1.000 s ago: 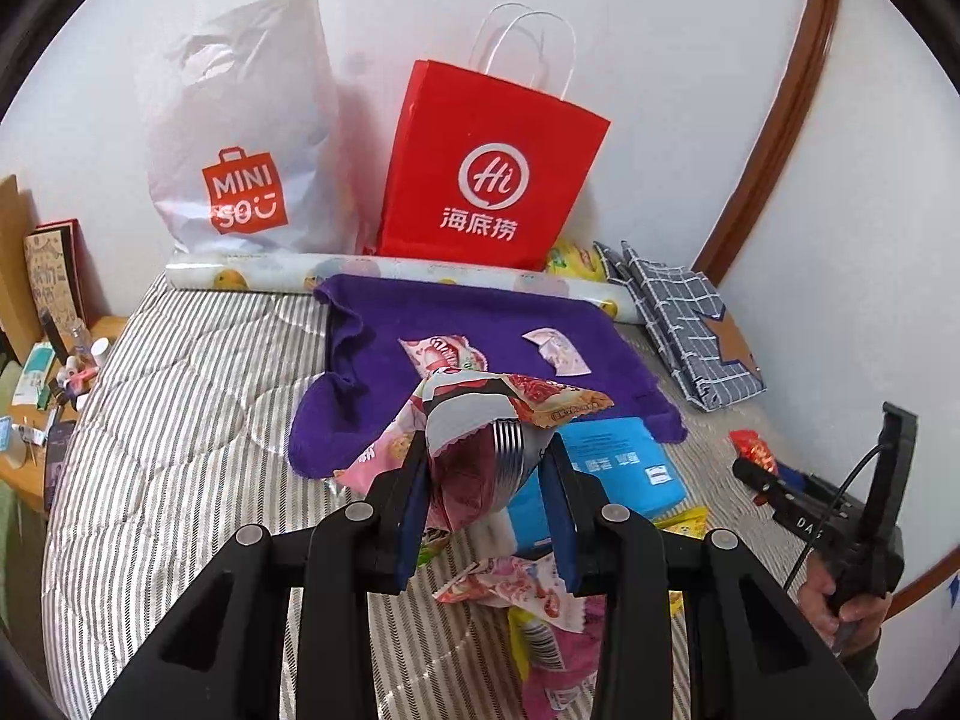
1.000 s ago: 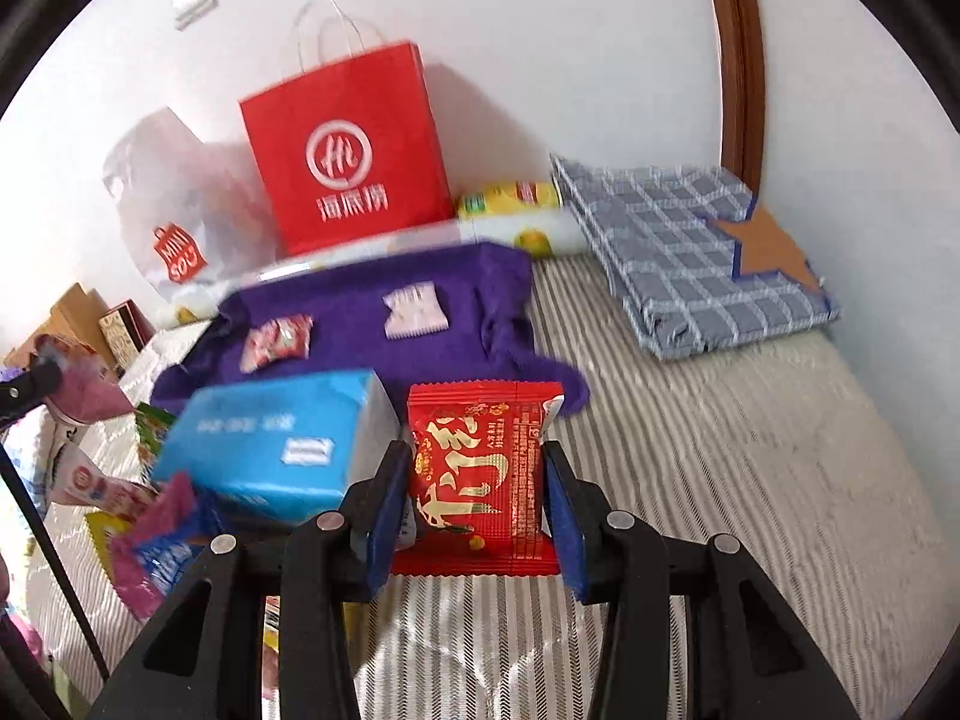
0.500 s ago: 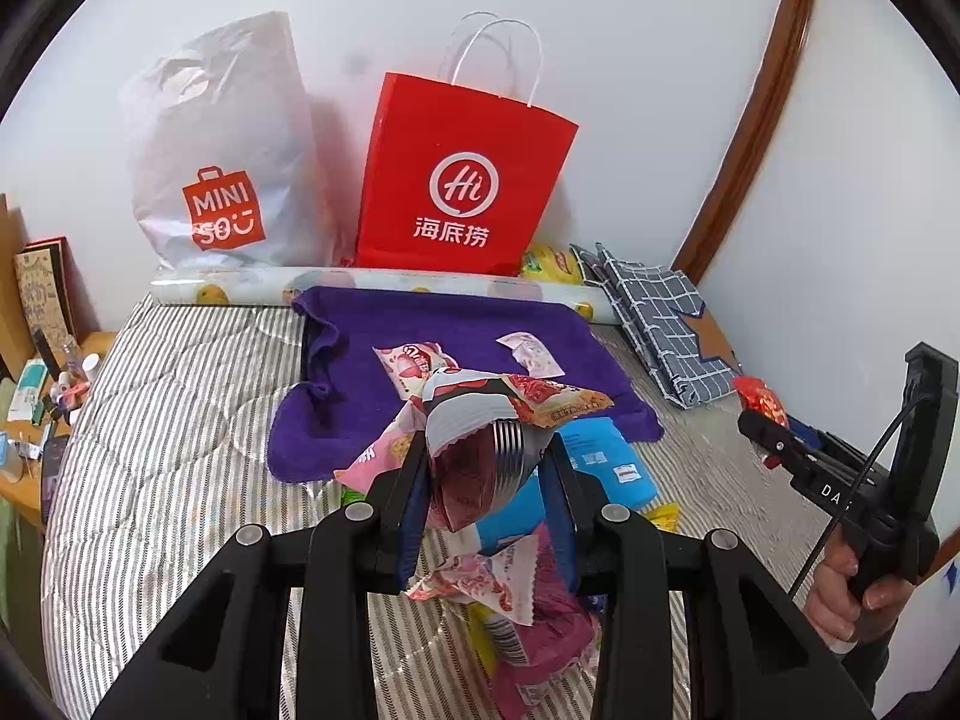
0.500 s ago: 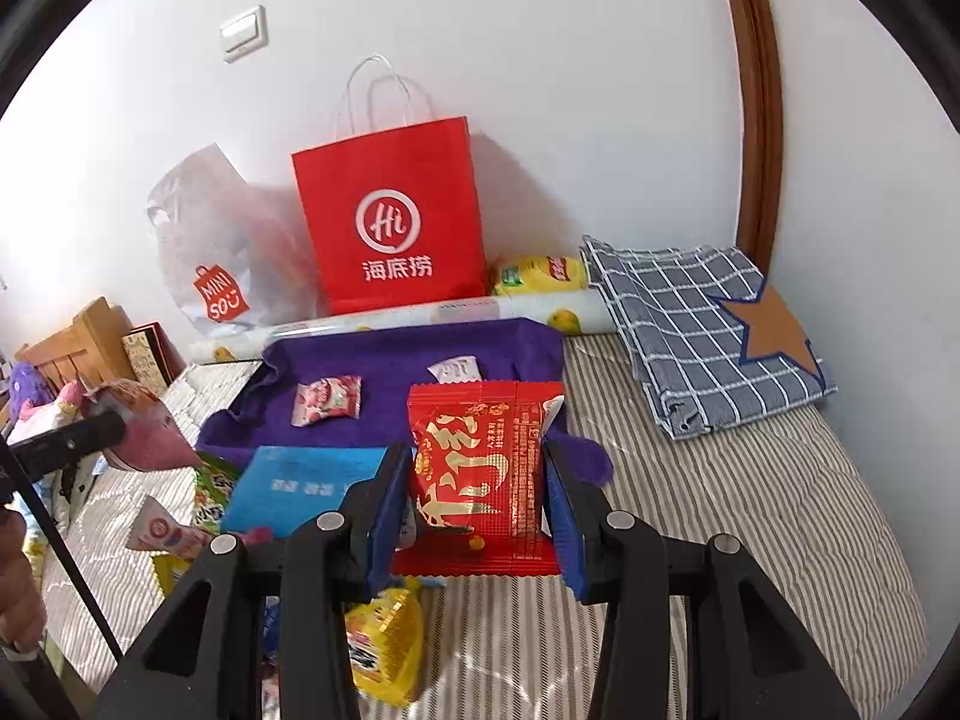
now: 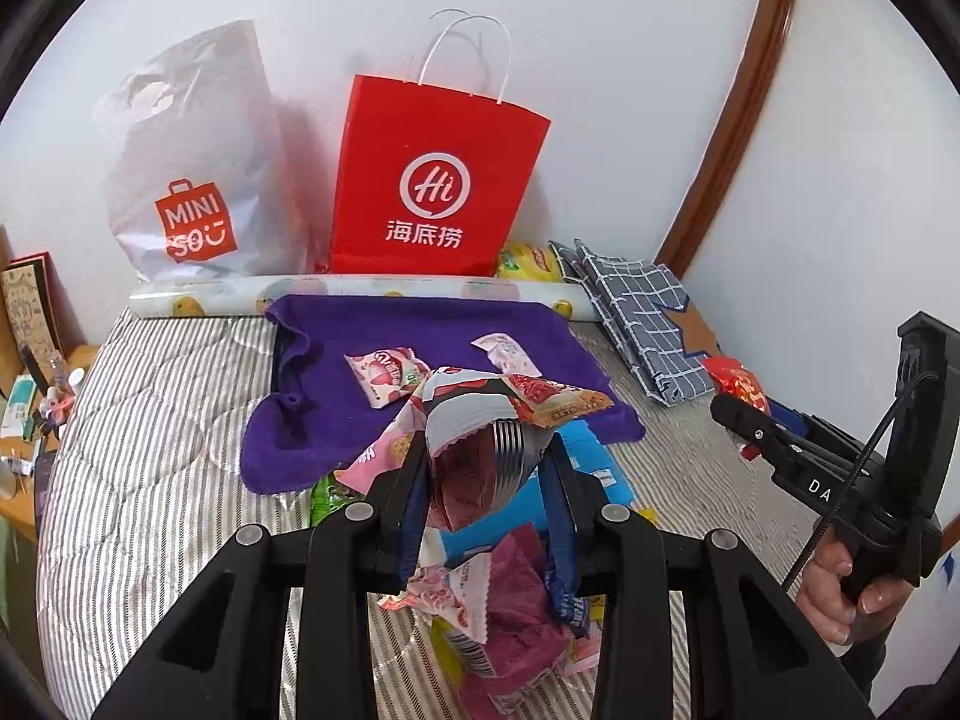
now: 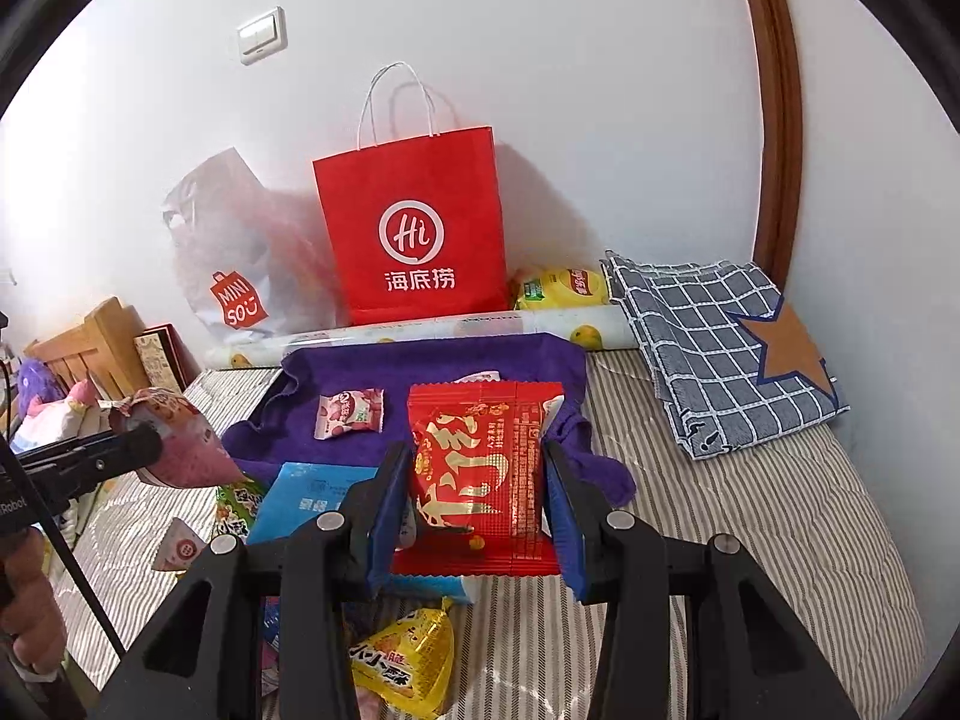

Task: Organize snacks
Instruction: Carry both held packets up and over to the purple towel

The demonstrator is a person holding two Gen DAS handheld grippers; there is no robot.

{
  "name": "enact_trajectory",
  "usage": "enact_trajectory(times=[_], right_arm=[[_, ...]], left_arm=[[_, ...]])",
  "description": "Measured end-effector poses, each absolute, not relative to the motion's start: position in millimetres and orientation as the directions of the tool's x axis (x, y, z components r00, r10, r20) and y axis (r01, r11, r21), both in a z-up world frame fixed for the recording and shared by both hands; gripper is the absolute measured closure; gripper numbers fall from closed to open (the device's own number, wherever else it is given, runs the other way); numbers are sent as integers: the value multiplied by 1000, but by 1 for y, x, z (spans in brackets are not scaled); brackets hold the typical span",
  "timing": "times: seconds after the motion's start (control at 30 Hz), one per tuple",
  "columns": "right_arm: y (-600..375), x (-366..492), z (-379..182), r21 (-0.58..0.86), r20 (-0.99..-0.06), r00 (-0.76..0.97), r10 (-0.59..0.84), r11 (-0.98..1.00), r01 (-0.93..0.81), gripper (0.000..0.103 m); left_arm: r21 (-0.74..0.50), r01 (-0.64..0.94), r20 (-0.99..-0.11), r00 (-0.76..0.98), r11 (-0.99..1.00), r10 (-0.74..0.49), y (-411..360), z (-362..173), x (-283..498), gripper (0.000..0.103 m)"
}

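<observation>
My left gripper is shut on a crumpled pink and silver snack packet, held above a heap of snacks on the striped bed. My right gripper is shut on a flat red snack packet, held above the bed; it also shows in the left wrist view. A purple towel lies ahead with a pink sweet packet and a small white packet on it. The red paper bag stands upright against the wall.
A white Miniso plastic bag leans beside the red bag. A roll of wrapping paper lies behind the towel. A folded checked cloth lies at the right. A blue box and yellow packet lie near. A cluttered wooden shelf is left.
Both grippers have lifted and drawn back from the bed with their packets still held. More of the wall and both bags has come into view.
</observation>
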State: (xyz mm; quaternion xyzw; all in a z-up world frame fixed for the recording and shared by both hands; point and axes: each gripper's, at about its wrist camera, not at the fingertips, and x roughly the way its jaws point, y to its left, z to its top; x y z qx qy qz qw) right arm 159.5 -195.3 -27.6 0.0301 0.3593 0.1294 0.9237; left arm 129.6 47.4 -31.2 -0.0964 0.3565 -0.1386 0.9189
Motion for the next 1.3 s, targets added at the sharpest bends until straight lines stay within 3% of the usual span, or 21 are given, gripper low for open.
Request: enact_trajectory(times=[0.6, 1.3], right_arm=[[-183, 188, -9, 168, -638, 707, 304, 952, -257, 62], [-164, 282, -21, 189, -673, 669, 314, 948, -255, 62]], left_arm=[[-241, 216, -636, 701, 946, -322, 23, -13, 160, 68], [-227, 221, -666, 675, 948, -317, 30, -7, 258, 68]])
